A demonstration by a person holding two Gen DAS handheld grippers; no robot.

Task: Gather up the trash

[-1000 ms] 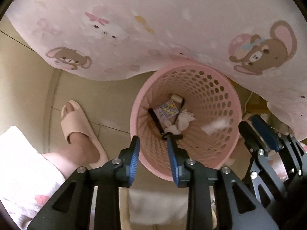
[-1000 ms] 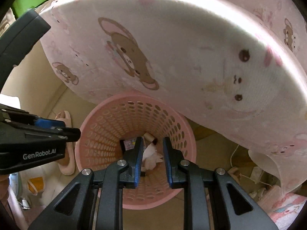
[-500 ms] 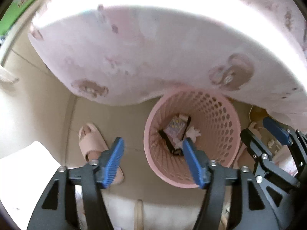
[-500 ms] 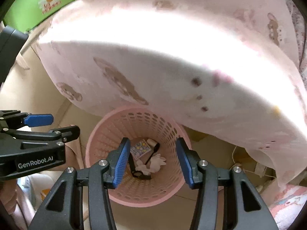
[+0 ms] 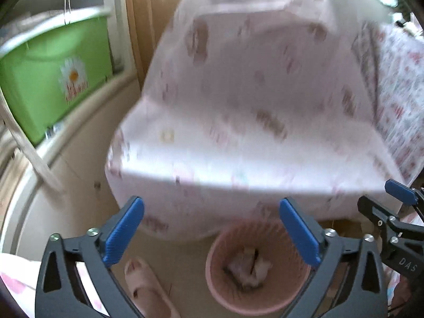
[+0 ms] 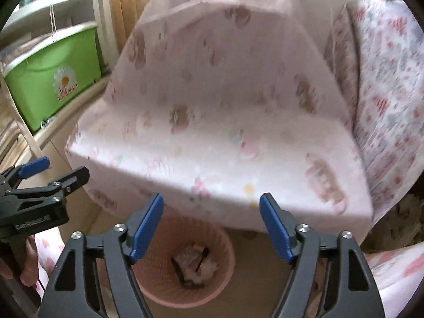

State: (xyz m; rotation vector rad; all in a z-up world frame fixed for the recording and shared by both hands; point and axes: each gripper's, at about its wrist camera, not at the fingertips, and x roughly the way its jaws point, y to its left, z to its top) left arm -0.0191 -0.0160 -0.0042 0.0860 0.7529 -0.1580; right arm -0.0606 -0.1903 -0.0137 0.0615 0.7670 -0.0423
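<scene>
Basket mouth: pink basket (image 5: 258,273) is standing open from above, trash (image 6: 194,263) lying low inside.
Far side: bed corner (image 6: 217,137) is overhanging the rim.
Left: slippered foot (image 5: 144,286) is standing beside the basket.

Trash (image 6: 194,266) inside upright pink basket (image 6: 159,295)

A: Both wrist views look steeply down from above the bin (image 5: 258,270), past a bed (image 5: 251,132).
B: Shared: bin (image 6: 185,267), bed (image 6: 220,143), green box (image 5: 50,79). Each glimpses the other gripper.
</scene>
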